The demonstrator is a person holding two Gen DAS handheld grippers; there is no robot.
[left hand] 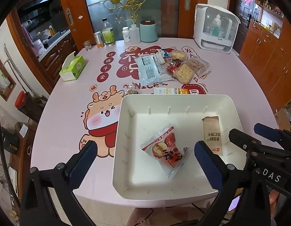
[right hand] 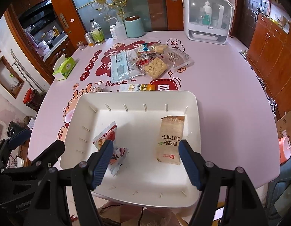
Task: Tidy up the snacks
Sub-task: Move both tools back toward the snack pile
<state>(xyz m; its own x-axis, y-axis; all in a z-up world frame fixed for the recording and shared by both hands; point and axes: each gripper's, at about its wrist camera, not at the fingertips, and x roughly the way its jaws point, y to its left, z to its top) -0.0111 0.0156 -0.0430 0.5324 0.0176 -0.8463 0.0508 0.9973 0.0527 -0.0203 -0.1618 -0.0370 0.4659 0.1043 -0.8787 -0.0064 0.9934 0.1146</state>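
While both grippers' fingers [left hand: 207, 162] hang wide open and empty, two wrapped snacks lie in the white plastic tray [right hand: 192, 101] on the pink bench [left hand: 70, 113].

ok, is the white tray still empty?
No, the white tray already holds two snacks: a red-and-white packet and a beige cracker packet.

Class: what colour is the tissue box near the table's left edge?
The tissue box is light green with a white top, clearest in the left wrist view.

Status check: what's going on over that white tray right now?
Left gripper, right gripper open, empty. Two packets in tray; snack pile waits beyond. Nothing blocking.
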